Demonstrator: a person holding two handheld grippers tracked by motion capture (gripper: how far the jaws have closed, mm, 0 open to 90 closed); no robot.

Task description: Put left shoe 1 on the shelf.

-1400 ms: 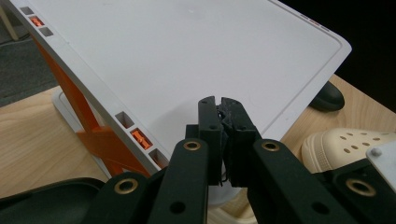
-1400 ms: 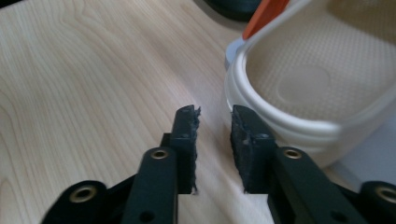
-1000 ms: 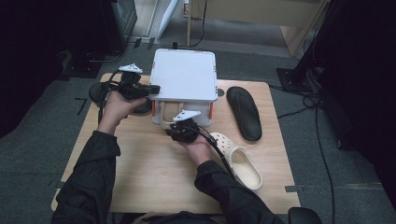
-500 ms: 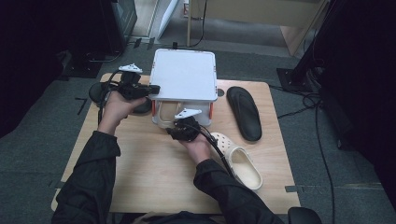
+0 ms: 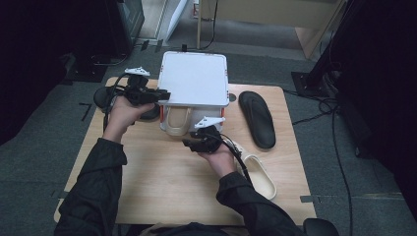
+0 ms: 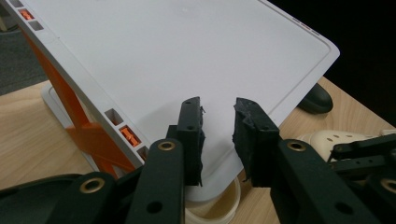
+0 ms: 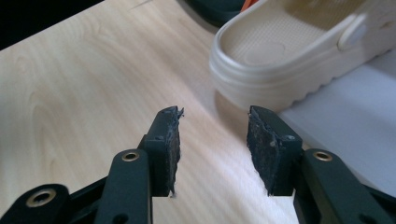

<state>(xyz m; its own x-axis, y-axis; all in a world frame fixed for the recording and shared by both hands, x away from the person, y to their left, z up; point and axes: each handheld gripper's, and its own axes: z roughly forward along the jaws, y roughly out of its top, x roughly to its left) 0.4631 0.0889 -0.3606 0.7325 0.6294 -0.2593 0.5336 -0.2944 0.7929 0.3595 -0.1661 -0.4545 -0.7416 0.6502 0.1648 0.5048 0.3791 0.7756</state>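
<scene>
A white shoe rack [image 5: 196, 78] with orange side struts stands at the table's far middle. A cream clog [image 5: 178, 122] lies on its lower shelf, heel sticking out toward me. My left gripper [image 5: 160, 94] hovers at the rack's left front corner, open a little; its jaws [image 6: 218, 116] frame the edge of the white top panel [image 6: 187, 51] without touching it. My right gripper [image 5: 189, 143] sits low over the table just in front of the clog's heel [image 7: 280, 51], open and empty [image 7: 215, 126].
A second cream clog [image 5: 258, 173] lies on the wooden table [image 5: 162, 182] behind my right hand. A black flip-flop [image 5: 257, 118] lies right of the rack, and another black shoe [image 5: 102, 97] sits under my left hand at the table's left edge.
</scene>
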